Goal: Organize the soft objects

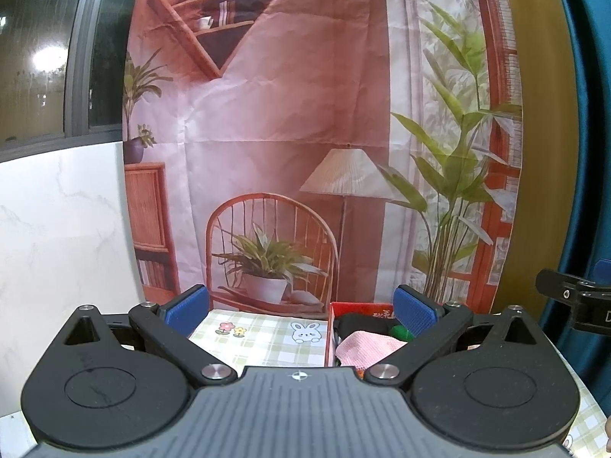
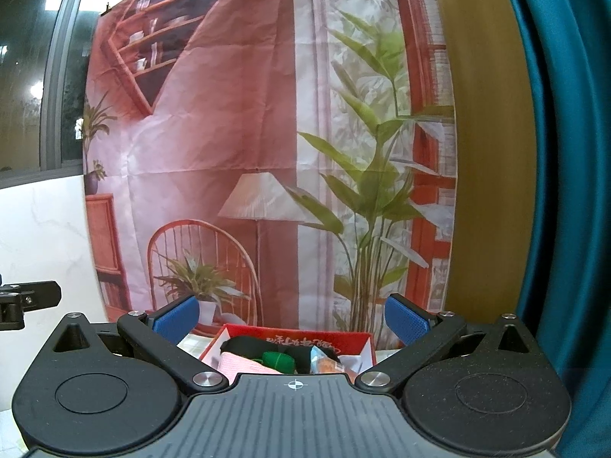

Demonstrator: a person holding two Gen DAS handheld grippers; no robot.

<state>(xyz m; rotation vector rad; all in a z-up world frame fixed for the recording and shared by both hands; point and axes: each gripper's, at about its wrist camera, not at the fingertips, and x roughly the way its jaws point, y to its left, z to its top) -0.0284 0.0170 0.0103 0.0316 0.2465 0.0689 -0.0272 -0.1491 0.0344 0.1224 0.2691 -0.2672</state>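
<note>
Item: red box [image 2: 355, 337] on checked tablecloth [image 1: 263, 343], holding pink cloth [image 1: 366, 347], black fabric [image 2: 248, 343], green soft piece [image 2: 277, 359]; contents largely hidden behind gripper bodies.
Left gripper [image 1: 301, 311]: jaws held wide apart, nothing gripped, raised beside box.
Right gripper [image 2: 292, 318]: likewise spread, empty, above box.
Step judged: between picks or finished. Next move requires descent toward any soft item left outside; none is seen.

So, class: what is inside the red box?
The red box holds a pink cloth, a black fabric item, a green soft piece and a small packet. Its bottom is covered.
</note>
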